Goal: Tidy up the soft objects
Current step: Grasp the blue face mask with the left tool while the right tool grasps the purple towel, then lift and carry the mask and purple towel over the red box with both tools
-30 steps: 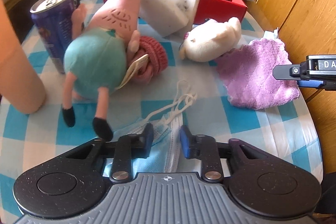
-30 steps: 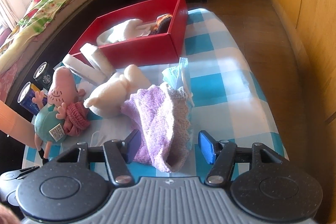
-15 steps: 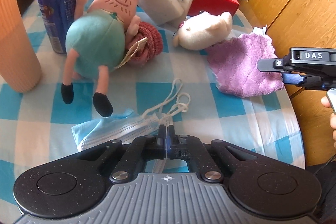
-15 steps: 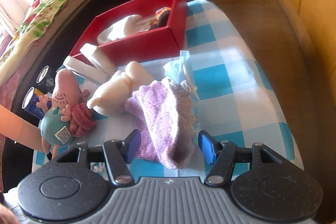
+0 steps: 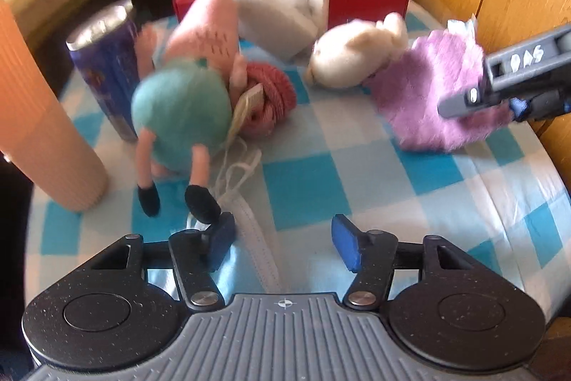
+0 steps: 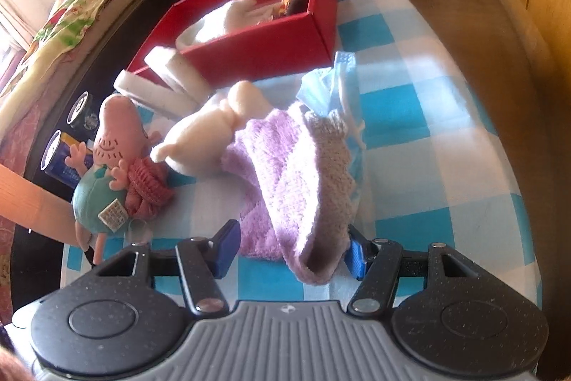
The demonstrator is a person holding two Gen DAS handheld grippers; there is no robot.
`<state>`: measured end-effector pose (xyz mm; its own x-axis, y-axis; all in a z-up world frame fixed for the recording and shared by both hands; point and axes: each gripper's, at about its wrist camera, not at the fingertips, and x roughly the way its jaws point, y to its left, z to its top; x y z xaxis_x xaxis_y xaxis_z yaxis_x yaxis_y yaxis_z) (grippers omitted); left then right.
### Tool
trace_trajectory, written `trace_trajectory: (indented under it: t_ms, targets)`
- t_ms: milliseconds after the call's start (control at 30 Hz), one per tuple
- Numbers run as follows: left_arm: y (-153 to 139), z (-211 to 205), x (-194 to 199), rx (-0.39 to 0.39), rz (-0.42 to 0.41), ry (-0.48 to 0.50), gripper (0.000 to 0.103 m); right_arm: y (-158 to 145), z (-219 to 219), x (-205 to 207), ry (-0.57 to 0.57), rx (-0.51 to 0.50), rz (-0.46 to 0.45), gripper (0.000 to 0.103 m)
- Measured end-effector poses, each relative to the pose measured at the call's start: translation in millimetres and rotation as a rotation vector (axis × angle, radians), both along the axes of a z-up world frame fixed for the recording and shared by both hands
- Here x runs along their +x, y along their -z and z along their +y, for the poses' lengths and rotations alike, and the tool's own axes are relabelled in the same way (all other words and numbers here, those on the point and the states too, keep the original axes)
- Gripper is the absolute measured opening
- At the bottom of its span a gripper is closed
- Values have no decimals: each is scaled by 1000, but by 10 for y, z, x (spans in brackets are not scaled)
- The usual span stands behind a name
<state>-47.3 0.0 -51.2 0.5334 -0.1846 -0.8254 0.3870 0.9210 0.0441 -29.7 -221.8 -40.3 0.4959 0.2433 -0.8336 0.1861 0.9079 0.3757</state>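
Blue can (image 5: 107, 70) beside orange cylinder (image 5: 39, 124)

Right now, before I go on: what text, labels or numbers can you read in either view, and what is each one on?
"DAS": on the body of the right gripper, blurred by motion, so a likely reading only.
Purple can: printing on its side, too blurred to read.
Hang tag on the pig plush: fine printed pattern, too small to read.
Nothing else bears legible text.

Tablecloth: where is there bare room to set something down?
Bare checks lie right of the purple cloth, toward the tablecloth edge, and between the mask and the cloth. Crowded: plush pig, white plush, can and sponges before the red box.
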Motion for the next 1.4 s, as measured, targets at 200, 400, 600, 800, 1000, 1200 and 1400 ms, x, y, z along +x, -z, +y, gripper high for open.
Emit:
trace_trajectory:
  t_ms: [200,400,600,800,1000,1200,1400]
  targets:
    - [-47,250,126,-96,55,-99,60,-68,49,-63,-48,11,-13,0]
    - [102,256,224,-89,117,-135,54,-186,166,-150,-125,62,-48,0]
    - [126,192,180,31,111,-133,31,-270,204,-160,-153,130,-59,0]
    - [116,339,74,-92,193,-147,8,-404,220,-200,-176,185,-84,0]
    - [-17,379,23,-232,219,-141,8,-555,148,-270,-168,227,-125,0]
    - [-213,388,58,-341,183,-126,8,-642,180,-284,-183,234,-150,0]
    - [-436,253,118,-420,115,-103,9,-716,199,-276,-191,227,-179,0]
